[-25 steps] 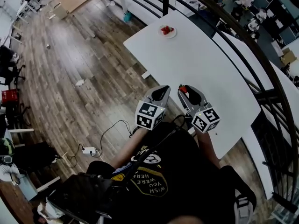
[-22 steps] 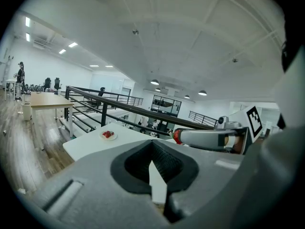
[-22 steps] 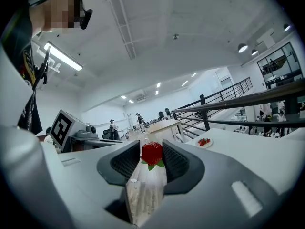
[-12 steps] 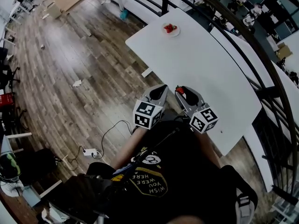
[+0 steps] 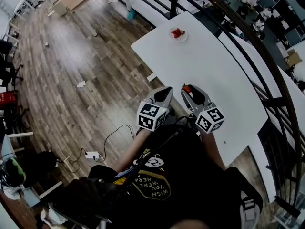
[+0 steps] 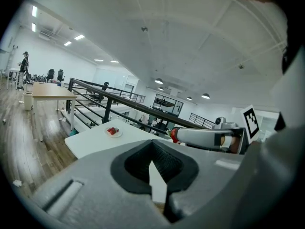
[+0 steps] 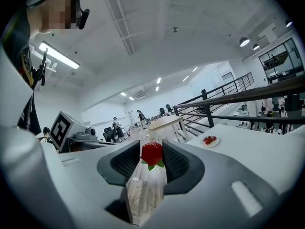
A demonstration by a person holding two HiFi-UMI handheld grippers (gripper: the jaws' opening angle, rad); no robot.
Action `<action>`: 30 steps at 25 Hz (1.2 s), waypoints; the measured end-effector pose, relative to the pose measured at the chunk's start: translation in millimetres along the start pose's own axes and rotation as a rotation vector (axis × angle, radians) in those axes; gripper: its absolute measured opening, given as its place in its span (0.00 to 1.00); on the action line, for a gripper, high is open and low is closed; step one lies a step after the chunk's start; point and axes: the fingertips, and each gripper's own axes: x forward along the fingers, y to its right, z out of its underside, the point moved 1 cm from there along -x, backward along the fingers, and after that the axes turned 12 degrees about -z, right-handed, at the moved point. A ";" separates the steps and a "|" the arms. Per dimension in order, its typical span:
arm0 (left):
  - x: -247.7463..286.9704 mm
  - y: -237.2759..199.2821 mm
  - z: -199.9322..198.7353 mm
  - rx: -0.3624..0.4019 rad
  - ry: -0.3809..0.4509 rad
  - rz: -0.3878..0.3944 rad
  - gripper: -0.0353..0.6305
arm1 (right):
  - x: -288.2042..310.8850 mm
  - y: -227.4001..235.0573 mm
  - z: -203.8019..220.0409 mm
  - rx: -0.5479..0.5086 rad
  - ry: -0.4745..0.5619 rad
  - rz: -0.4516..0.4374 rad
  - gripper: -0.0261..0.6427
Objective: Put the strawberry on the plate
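Far across the long white table point(image 5: 209, 66) sits the small white plate point(image 5: 178, 34), so your right gripper point(image 5: 189, 91) clamps the red strawberry point(image 7: 152, 153) for carrying; your left gripper point(image 6: 152, 162) is closed, empty.

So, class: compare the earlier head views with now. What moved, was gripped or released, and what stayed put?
Nothing was gripped or released. The right gripper stays shut on the strawberry, the left gripper shut and empty beside it, both by the table's near edge. The plate with red fruit remains at the far end. Only the framing shifted slightly.
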 end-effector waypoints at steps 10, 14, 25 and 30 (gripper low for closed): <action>44.0 2.3 -28.6 0.037 -0.003 -0.025 0.05 | -4.7 45.4 -24.4 0.003 0.032 0.001 0.25; 61.4 0.8 -31.5 0.028 -0.026 -0.049 0.05 | -8.3 60.7 -22.3 0.027 0.033 0.002 0.25; 101.3 3.7 -32.4 0.068 -0.072 0.016 0.05 | -1.1 90.2 -28.5 0.111 0.074 0.013 0.25; 108.6 -16.5 -45.3 0.056 -0.077 0.028 0.05 | 16.0 98.6 -41.5 0.087 0.060 0.052 0.25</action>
